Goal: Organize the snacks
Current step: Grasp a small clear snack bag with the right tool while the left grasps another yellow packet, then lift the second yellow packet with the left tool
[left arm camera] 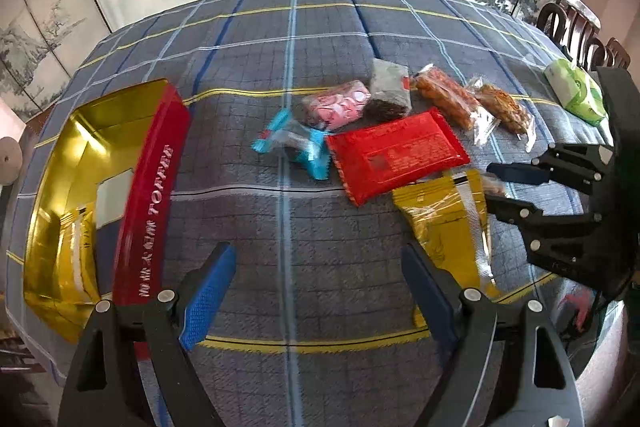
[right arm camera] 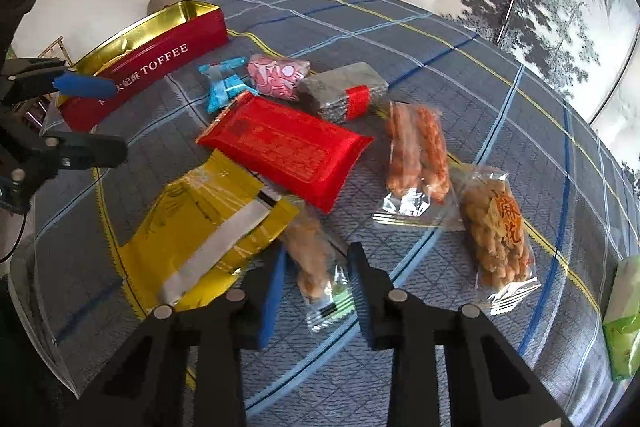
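Tablecloth [left arm camera: 320,227]: grey-blue plaid, covering the whole table under everything else.
Toffee tin [left arm camera: 152,187]: open red box with gold lining, at the cloth's left side; one yellow packet [left arm camera: 72,259] already lies inside it.
Red packet [left arm camera: 396,155]: flat, right of the tin, mid-table.
Yellow pouch [right arm camera: 208,223]: nearer than the red packet, its corner tucked beneath it.
Grey packet [right arm camera: 344,91], pink packet [right arm camera: 276,75], blue wrapper [right arm camera: 224,83]: clustered beyond the red packet, right of the tin.
Twisted-dough bags [right arm camera: 496,231]: two clear bags, farther right of the tin.
Small clear snack bag [right arm camera: 316,267]: beside the yellow pouch.
Right gripper [right arm camera: 316,291]: fingers narrowed around the small clear snack bag; contact with the pads unclear.
Left gripper [left arm camera: 316,291]: fingers spread wide, empty, above bare cloth right of the tin.
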`<state>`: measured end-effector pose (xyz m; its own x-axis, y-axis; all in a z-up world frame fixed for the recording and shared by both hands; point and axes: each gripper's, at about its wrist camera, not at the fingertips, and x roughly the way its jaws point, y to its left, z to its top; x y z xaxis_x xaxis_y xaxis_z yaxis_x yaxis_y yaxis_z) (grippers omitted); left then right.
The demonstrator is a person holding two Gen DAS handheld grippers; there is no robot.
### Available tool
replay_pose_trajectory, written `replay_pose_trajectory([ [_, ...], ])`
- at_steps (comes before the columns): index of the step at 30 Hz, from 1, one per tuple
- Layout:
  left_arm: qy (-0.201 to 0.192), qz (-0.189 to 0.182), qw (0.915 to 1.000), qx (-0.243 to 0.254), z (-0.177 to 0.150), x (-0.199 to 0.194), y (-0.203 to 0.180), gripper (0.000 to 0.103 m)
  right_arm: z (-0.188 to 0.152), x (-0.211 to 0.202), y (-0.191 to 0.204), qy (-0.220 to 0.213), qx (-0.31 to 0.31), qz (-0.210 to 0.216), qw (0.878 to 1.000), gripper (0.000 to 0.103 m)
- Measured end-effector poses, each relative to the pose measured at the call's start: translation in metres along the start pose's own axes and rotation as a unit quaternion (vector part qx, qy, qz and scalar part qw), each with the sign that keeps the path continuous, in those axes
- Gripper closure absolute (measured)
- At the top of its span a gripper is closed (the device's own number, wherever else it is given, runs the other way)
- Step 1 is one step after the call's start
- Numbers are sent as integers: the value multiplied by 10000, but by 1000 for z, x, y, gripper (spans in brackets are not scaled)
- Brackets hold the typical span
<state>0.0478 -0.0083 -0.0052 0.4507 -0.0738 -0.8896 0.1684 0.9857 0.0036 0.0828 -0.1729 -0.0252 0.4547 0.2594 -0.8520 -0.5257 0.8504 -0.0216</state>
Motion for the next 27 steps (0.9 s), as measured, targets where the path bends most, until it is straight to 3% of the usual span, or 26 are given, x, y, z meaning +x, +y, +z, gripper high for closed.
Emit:
replay_pose_trajectory([
  [7, 11, -111, 9999, 92, 2, 9, -30, 20, -22, -13, -3, -196, 425, -324, 9984, 80],
  [9, 53, -164, 9998, 89, 2, 13, -40, 12, -30, -18, -11, -235, 716, -406, 9963, 80],
  [15, 210, -259, 9994, 102, 4, 25, -64, 2, -49, -29, -20, -341, 1105, -500, 9920, 80],
  [22, 378, 23, 9992, 95, 1, 42, -78, 1, -53, -31, -22, -407, 1215, -477, 9906, 80],
  [27, 408, 32, 9992, 27, 0, 51, -78, 1, -54, -31, -22, -448, 1238, -459, 9902, 80],
])
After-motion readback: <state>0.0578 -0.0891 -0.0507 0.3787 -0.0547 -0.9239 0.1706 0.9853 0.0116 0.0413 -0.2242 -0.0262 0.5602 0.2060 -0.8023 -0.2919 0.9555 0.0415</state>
